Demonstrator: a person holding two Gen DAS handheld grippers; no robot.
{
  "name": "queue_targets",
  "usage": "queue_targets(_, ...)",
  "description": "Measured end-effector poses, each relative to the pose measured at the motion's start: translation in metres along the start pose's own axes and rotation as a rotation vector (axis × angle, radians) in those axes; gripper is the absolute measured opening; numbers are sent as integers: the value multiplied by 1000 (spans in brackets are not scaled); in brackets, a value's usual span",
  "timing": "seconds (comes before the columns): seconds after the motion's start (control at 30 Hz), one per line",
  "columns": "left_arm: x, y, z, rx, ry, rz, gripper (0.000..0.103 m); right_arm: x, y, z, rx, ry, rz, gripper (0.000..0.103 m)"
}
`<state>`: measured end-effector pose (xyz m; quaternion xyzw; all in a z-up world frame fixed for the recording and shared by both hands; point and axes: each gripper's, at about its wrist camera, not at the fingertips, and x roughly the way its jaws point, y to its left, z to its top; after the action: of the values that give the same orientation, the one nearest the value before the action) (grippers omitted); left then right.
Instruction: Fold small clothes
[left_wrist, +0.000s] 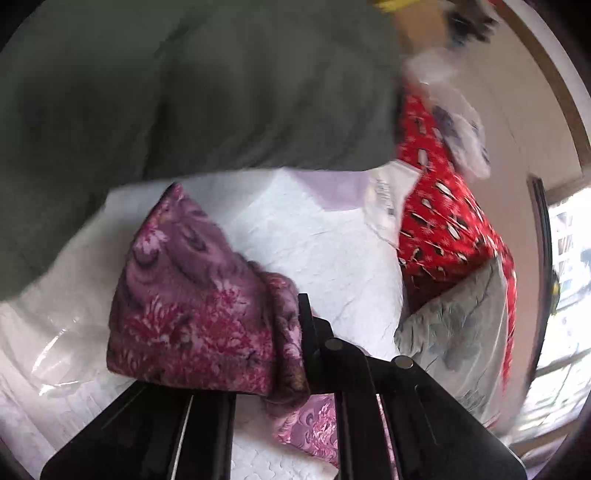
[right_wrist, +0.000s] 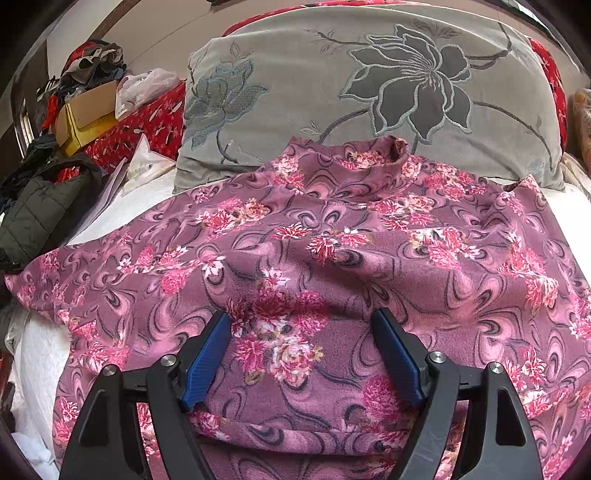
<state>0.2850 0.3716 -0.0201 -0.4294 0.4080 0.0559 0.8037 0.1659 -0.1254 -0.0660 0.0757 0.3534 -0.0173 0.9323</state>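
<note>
A purple-pink floral top (right_wrist: 314, 251) lies spread on a white bed cover (right_wrist: 40, 354), collar toward a grey pillow. My right gripper (right_wrist: 301, 325) is open, its blue pads (right_wrist: 207, 354) hovering just over the middle of the top, near its bottom hem. In the left wrist view, my left gripper (left_wrist: 295, 332) is shut on a sleeve end of the same top (left_wrist: 192, 295) and holds it lifted over the white cover (left_wrist: 314, 240).
A grey flowered pillow (right_wrist: 369, 85) stands behind the top. A dark green jacket (right_wrist: 40, 210) lies at the left, also large in the left wrist view (left_wrist: 184, 85). Red patterned bedding (left_wrist: 443, 214), a cardboard box (right_wrist: 88, 110) and plastic bags (right_wrist: 147, 85) sit behind.
</note>
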Motion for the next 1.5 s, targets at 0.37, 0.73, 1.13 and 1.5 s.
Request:
queue_targets(0.37, -34, -113, -51, 259, -5, -97, 9, 8, 16, 12, -99, 113, 7, 101)
queue_targets(0.73, -25, -191, -133, 401, 93, -131, 9, -26, -59, 23, -122, 141, -189, 101)
queue_targets(1.13, 21, -262, -247, 551, 244, -132, 9, -37, -113, -20, -53, 81, -175, 103)
queue_targets(1.5, 114, -265, -361, 701, 469, 78, 32, -36, -119, -20, -26, 62, -128, 103)
